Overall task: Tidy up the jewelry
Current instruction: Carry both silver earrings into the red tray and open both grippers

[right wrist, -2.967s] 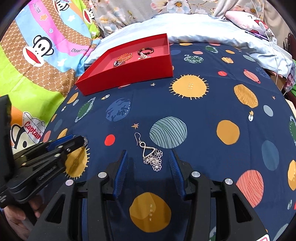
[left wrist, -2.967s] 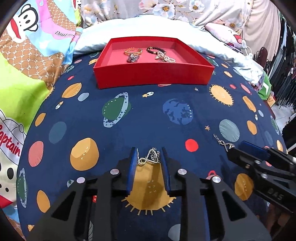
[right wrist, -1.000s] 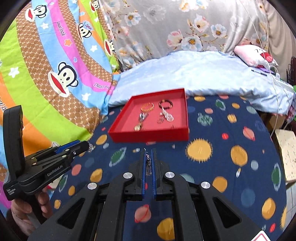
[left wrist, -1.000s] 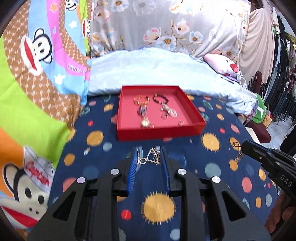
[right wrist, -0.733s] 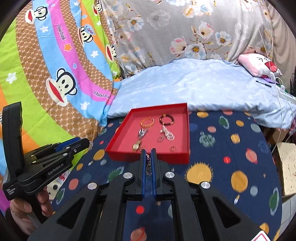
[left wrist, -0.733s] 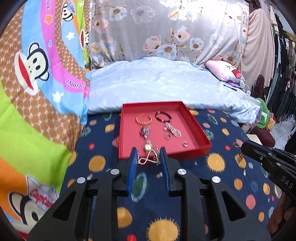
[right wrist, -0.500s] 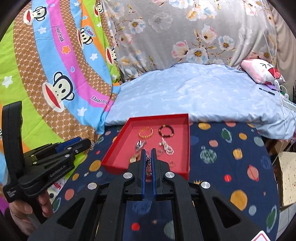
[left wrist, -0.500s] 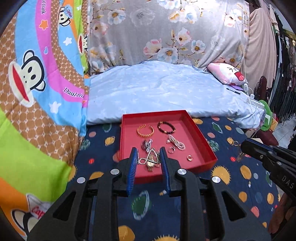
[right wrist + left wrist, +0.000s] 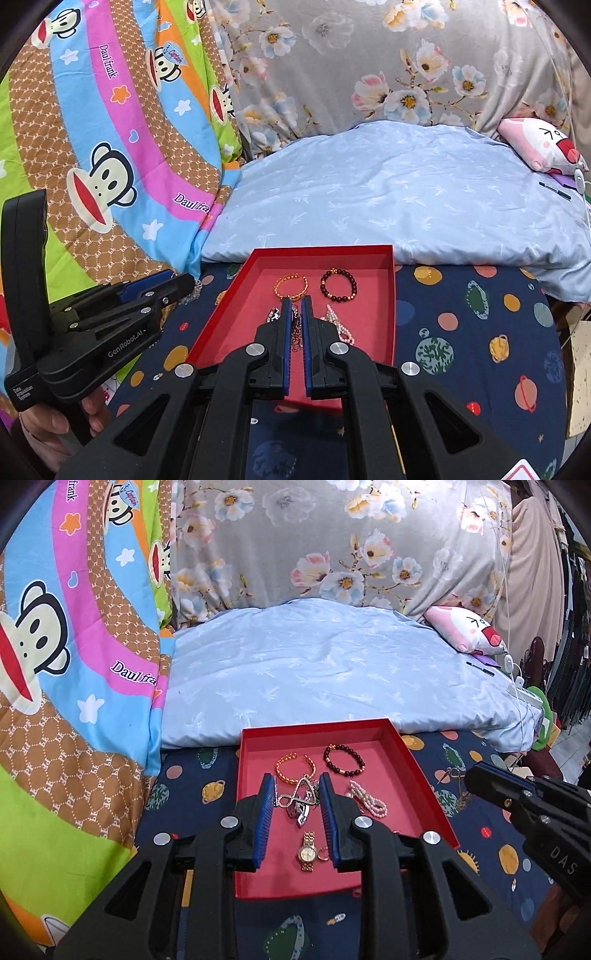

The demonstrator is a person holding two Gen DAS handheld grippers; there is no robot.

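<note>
A red tray (image 9: 428, 786) (image 9: 221, 317) lies on the dark planet-print cloth. It holds a gold bangle (image 9: 295, 766), a dark bead bracelet (image 9: 343, 760), a pearl piece (image 9: 369, 801) and a gold watch (image 9: 307, 854). My left gripper (image 9: 297, 788) is shut on a silver earring (image 9: 295, 799) and holds it above the tray. My right gripper (image 9: 295, 306) is shut on a dangling silver earring (image 9: 295, 332) over the tray's near part. Each gripper also shows in the other's view: the right one (image 9: 471, 775), the left one (image 9: 186, 282).
A pale blue quilt (image 9: 332, 672) lies behind the tray. A monkey-print blanket (image 9: 74, 664) rises at the left. A pink plush pillow (image 9: 465, 635) sits at the far right, with cables beside it. The bed's right edge drops off near a cardboard box (image 9: 580, 369).
Both grippers have risen from the cloth and moved forward over the red tray, each still holding its earring. The tray now lies right below the fingertips.
</note>
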